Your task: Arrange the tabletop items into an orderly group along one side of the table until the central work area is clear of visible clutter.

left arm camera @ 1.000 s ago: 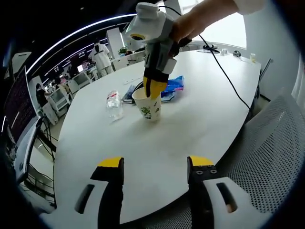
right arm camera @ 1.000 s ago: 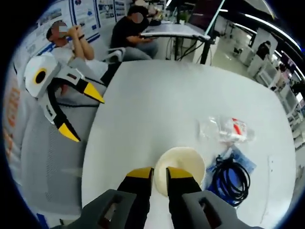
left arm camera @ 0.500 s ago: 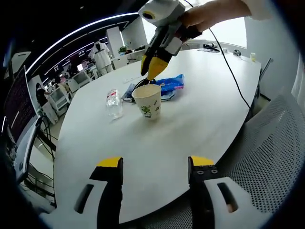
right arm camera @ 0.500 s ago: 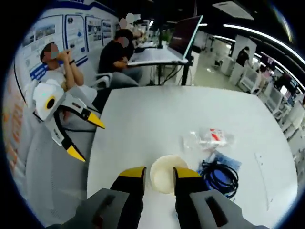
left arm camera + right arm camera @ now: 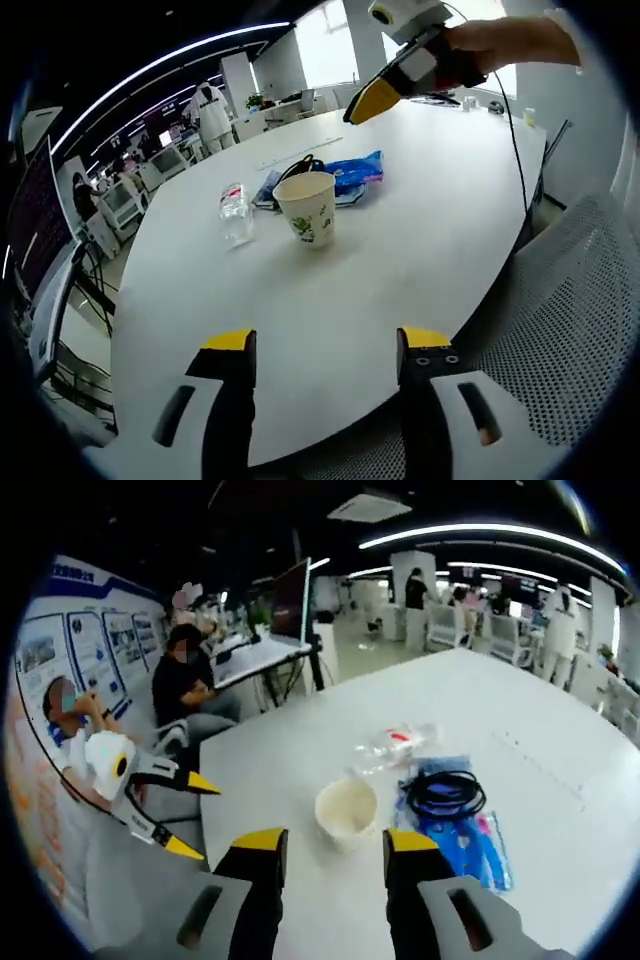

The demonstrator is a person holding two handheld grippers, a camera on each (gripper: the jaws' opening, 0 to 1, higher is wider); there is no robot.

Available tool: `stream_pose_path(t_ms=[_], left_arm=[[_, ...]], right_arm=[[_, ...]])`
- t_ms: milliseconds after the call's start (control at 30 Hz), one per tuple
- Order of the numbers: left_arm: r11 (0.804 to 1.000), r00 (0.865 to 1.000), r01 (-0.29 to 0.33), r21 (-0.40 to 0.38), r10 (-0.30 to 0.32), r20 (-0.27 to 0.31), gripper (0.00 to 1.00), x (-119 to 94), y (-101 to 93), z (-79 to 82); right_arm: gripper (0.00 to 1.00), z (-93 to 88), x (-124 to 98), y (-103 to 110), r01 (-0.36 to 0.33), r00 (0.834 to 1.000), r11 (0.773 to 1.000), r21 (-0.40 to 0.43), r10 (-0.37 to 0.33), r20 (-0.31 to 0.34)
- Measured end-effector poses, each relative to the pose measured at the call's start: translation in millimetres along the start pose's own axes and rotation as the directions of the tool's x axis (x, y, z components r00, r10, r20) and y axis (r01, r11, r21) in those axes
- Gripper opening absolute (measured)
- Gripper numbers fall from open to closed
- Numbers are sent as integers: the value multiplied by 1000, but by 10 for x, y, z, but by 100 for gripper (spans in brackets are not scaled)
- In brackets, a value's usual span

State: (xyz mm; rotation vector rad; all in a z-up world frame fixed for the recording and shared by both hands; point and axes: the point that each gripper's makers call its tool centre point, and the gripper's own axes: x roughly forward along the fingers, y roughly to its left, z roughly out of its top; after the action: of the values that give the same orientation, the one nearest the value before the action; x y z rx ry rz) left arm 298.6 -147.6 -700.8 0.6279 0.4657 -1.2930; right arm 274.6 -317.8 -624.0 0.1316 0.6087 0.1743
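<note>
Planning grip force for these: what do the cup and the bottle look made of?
The cup looks like matte paper: opaque cream wall with a printed green motif and a rolled rim. The bottle seems thin clear plastic, see-through and glossy, with a red-and-white label; it lies on its side.

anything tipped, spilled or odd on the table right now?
One thing: the clear bottle lies on its side beside the upright paper cup, no spill visible. A black cable sits coiled on a blue packet behind the cup. All three are still loosely clustered mid-table, not lined up along an edge.
</note>
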Motion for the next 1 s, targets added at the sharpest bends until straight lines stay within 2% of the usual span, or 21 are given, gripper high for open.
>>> stream_pose_path(t_ms=[133,200,267,300,400,600,700,767,800,1000], left_arm=[[1000,1000,-1,-6,1,9,57,-7,7,16],[1000,1000,-1,-14,1,17,58,-11,10,29],[1000,1000,-1,-17,2,17,58,-13,11,28],[1000,1000,-1,-21,1,18,58,-13,11,30],[1000,1000,1,-23,-1,17,58,-10,10,28],[1000,1000,3,-26,-2,18,58,-7,8,28],[1000,1000,5,-23,-5,15,58,-4,1,25],[1000,1000,7,-24,-6,13,59,-2,-3,23],[1000,1000,7,-23,-7,12,58,-2,-4,24],[1000,1000,4,-24,-4,8,58,4,0,19]], right_arm=[[41,-92,-181,18,98,992,993,62,-102,78],[46,-154,-246,27,144,983,986,84,-152,100],[50,-228,-308,9,202,970,974,104,-214,120],[53,-337,-357,0,245,957,959,143,-263,121],[54,-516,-407,1,294,942,936,193,-318,110],[59,-883,-417,69,351,926,904,246,-373,51],[59,-1043,-345,146,360,928,906,223,-372,14],[60,-1159,-269,185,344,938,916,207,-345,-32],[60,-1188,-245,182,346,938,914,211,-345,-46],[59,-1140,-251,162,347,935,908,235,-353,-18]])
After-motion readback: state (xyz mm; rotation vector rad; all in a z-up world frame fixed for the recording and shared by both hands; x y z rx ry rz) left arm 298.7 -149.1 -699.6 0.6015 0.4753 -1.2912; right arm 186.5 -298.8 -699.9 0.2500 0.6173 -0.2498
